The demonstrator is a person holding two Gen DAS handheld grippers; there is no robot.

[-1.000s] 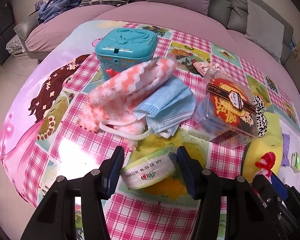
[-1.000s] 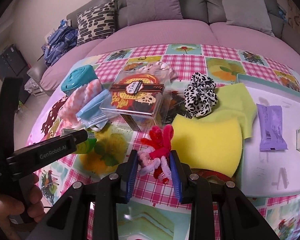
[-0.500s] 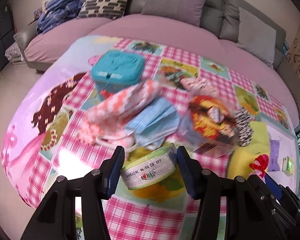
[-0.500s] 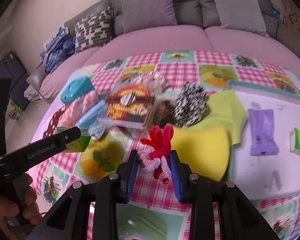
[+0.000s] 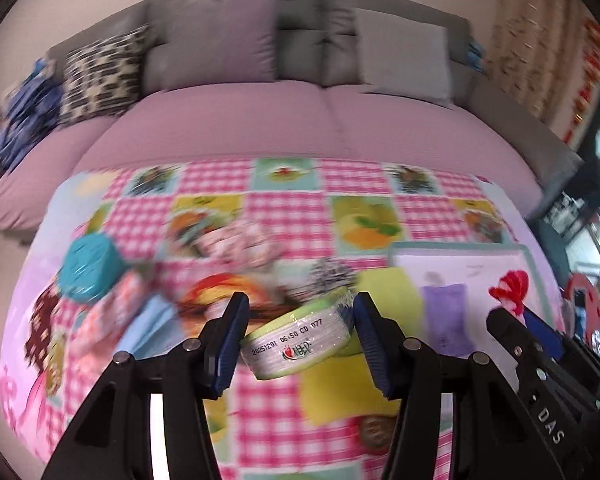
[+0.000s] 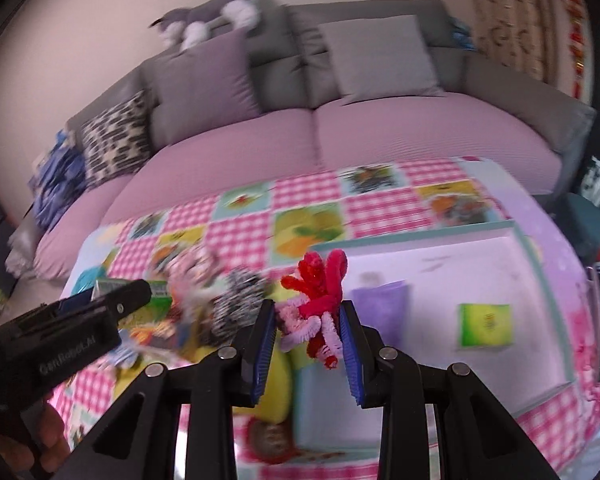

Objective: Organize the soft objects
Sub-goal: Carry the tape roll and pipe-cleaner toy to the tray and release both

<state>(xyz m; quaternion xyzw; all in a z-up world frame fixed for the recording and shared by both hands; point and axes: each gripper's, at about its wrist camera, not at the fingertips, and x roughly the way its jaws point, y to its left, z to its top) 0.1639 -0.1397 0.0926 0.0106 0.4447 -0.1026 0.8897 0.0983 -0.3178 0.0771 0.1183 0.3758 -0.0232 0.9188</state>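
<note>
Lifted rightward since earlier; right gripper [image 6: 308, 330] clenching pipe-cleaner bundle [image 6: 318, 304], white tray [image 6: 500, 268] just ahead-right; left gripper [image 5: 298, 340] grasping tissue pack [image 5: 296, 344], farther.

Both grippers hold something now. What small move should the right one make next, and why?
Probably carry the right gripper a little forward and lower it over the white tray. Its fingers are shut on the red and pink pipe-cleaner toy, which hangs near the tray's near edge, and the tray already holds a purple packet and a green packet.

Grey sofa [image 6: 380, 64] behind checked tablecloth [image 5: 288, 184], teal box [image 5: 90, 270]
</note>
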